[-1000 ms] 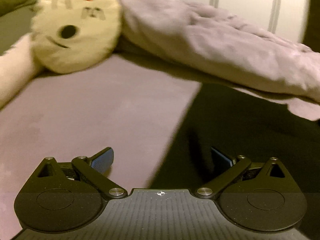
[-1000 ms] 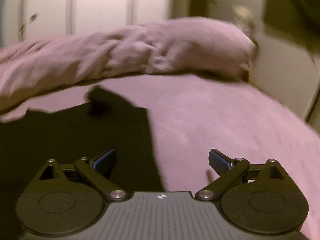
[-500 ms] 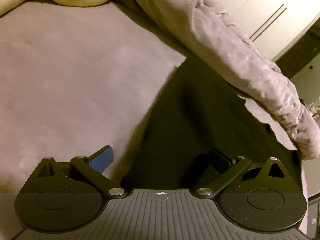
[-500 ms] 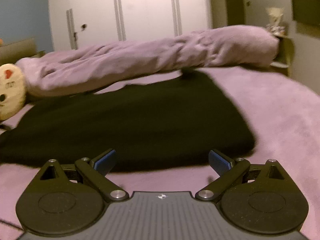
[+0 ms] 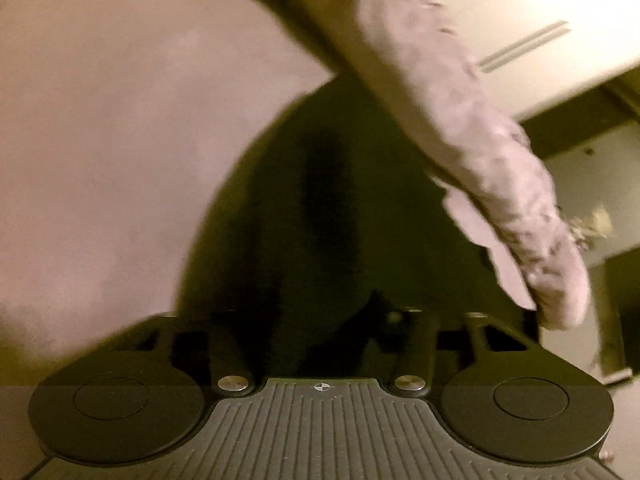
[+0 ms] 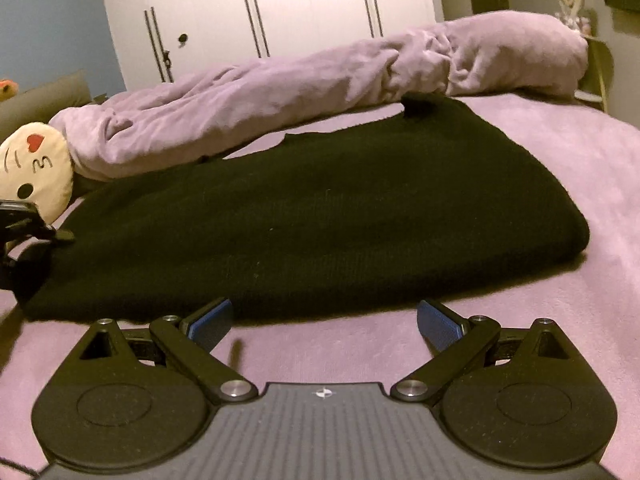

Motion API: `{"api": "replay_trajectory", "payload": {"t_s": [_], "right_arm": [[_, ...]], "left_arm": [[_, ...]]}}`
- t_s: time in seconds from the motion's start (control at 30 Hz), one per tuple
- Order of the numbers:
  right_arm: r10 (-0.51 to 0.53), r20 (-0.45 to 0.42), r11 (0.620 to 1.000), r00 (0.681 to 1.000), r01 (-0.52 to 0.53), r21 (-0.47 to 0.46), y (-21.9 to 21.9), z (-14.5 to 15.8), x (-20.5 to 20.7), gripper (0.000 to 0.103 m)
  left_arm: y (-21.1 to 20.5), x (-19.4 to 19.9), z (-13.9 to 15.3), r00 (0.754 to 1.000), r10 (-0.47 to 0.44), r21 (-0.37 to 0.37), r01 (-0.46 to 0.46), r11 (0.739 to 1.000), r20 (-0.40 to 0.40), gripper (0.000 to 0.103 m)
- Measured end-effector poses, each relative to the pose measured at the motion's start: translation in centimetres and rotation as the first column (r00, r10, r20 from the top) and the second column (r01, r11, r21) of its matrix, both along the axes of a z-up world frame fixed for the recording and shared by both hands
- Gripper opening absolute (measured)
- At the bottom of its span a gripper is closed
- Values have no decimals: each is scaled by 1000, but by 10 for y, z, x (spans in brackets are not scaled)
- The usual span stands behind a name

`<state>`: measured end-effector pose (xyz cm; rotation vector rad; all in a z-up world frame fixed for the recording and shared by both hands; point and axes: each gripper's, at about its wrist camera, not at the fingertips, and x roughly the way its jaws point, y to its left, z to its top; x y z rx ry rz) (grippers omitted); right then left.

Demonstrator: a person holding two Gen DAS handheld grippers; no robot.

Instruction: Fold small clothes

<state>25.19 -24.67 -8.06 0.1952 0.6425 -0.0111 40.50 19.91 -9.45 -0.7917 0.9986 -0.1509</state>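
Observation:
A black knit garment lies spread flat on the purple bed cover. My right gripper is open and empty, low over the cover just in front of the garment's near edge. My left gripper is at the garment's left end; its arms have swung inward and black cloth fills the space between them, so it looks shut on the garment's edge. Its fingertips are hidden by the dark cloth and blur. It also shows at the left edge of the right wrist view.
A rolled purple duvet lies along the far side of the garment. A cream cat-face plush sits at the far left. White wardrobe doors stand behind the bed.
My left gripper moved onto the garment's edge and its jaws went from open to closed. My right gripper swung round to face the garment's near edge and stayed open.

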Motion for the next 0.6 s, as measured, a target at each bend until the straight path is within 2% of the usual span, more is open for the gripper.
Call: {"api": "replay_trajectory", "payload": {"t_s": [0.03, 0.1, 0.13, 0.2, 0.23, 0.27, 0.3, 0.33, 0.4, 0.5, 0.6], "right_arm": [[1, 2, 1000, 1000, -1, 0, 0, 1, -1, 99], [0, 4, 1000, 1000, 0, 7, -1, 3, -1, 99], [2, 7, 1000, 1000, -2, 12, -1, 4, -2, 99], [4, 8, 1000, 1000, -4, 13, -2, 5, -3, 99], [4, 6, 1000, 1000, -4, 11, -2, 5, -4, 99], [4, 4, 1000, 1000, -4, 12, -2, 5, -4, 99], [5, 4, 1000, 1000, -5, 14, -2, 5, -5, 99], [4, 5, 1000, 1000, -4, 14, -2, 6, -6, 99], [4, 9, 1000, 1000, -4, 23, -2, 8, -8, 98], [6, 23, 1000, 1000, -6, 27, -2, 10, -13, 98], [5, 39, 1000, 999, -6, 20, -4, 12, -19, 98]], "left_arm": [[2, -1, -2, 1000, 6, -14, -6, 1000, -1, 36], [8, -3, -2, 1000, 13, -57, -12, 998, 10, 34], [8, -4, -2, 1000, 12, -54, -11, 998, 17, 38], [4, 0, -4, 1000, -4, 2, 4, 1000, 11, 54], [1, -1, -4, 1000, -11, 0, 11, 1000, 17, 57], [-2, 1, -3, 1000, -8, 4, 8, 1000, 18, 57], [-5, 2, -1, 1000, -9, 11, 8, 1000, 13, 54], [-8, 4, 1, 1000, -16, 21, 16, 1000, 10, 38], [-10, 5, 7, 1000, -21, 24, 20, 1000, 13, 29], [-9, -4, 25, 998, -14, 5, 14, 1000, 53, 26], [-26, -8, 55, 992, -30, -25, 33, 999, 120, 24]]}}
